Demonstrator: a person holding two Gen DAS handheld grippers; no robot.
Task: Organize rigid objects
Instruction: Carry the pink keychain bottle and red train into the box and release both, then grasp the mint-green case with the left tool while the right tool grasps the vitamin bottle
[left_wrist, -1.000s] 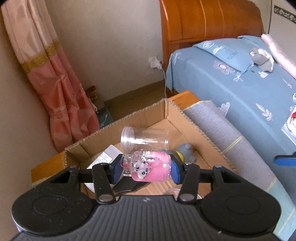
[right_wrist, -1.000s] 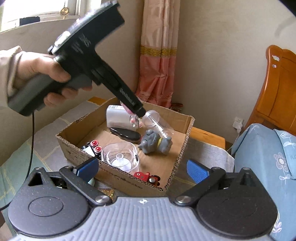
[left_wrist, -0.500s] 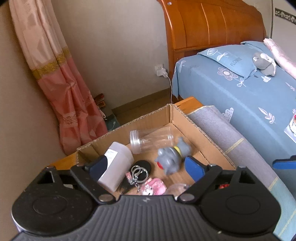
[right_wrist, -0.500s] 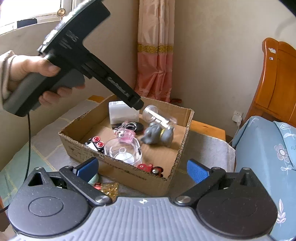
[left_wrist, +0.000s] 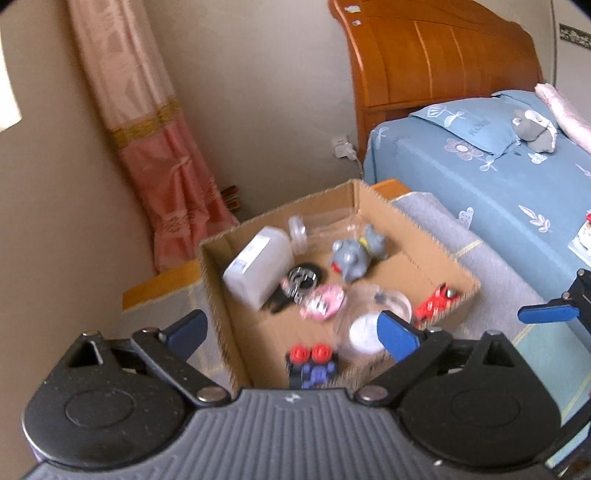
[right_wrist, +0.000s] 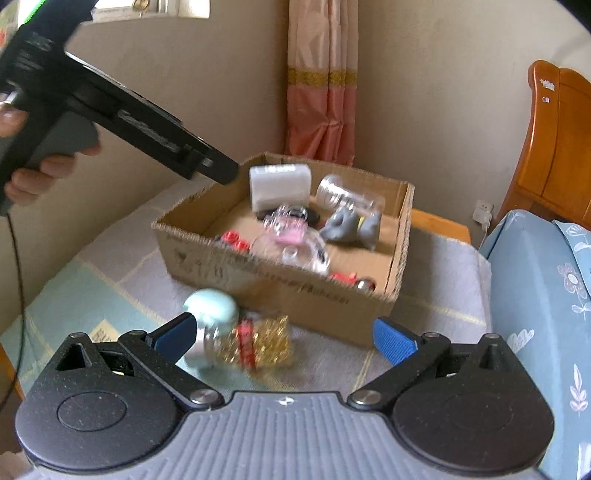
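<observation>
With the left gripper (left_wrist: 291, 332) empty and its jaws opening above the cardboard box (right_wrist: 280, 273), bring the wide-open right gripper (right_wrist: 282, 334) squarely around the gold-wrapped jar (right_wrist: 243, 339) (lying just outside the box) before squeezing.

1. The left gripper (left_wrist: 291, 334) is seen above the near end of a cardboard box (left_wrist: 402, 218); its jaws are opening, and nothing is gripped between the blue pads.
2. Inside the box, a white bottle (left_wrist: 258, 267) is laid on its side at the left, with a clear jar (left_wrist: 314, 229) beyond it.
3. A grey toy figure (left_wrist: 354, 254) is placed near the far right wall.
4. A pink keychain item (left_wrist: 325, 302) is found mid-box — blurred, possibly on a metal ring.
5. A red toy car (left_wrist: 437, 299) and a blue-and-red toy (left_wrist: 312, 363) are seen at the near side.
6. The tip of the right gripper (left_wrist: 546, 314) is caught at the right edge — over the grey mat (left_wrist: 491, 273).
</observation>
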